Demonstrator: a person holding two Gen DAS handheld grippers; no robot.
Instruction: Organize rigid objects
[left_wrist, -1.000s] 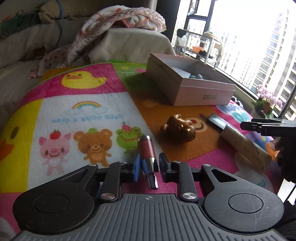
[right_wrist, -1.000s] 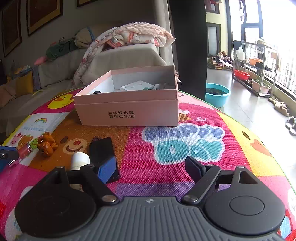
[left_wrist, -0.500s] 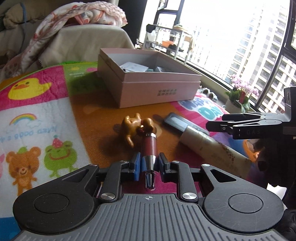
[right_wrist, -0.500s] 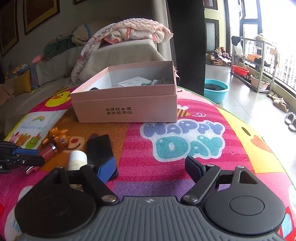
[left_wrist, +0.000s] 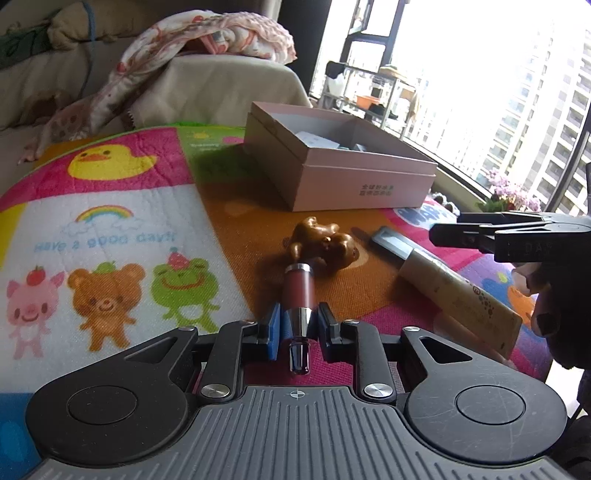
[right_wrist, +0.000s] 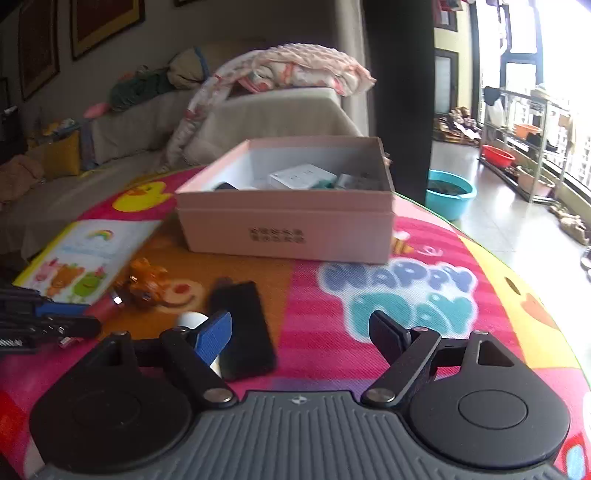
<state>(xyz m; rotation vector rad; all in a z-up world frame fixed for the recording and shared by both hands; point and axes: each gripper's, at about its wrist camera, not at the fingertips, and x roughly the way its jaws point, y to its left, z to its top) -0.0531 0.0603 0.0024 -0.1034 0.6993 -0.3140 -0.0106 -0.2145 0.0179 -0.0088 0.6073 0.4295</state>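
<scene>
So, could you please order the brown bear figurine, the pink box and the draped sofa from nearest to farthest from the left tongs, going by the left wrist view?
1. Brown bear figurine: just ahead of the left tongs.
2. Pink box: farther back, slightly right.
3. Draped sofa: behind the mat, at the back.

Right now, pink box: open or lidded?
Open. The pink box has no lid on it; its white inside walls show, and a white packet and other small items lie inside.
</scene>
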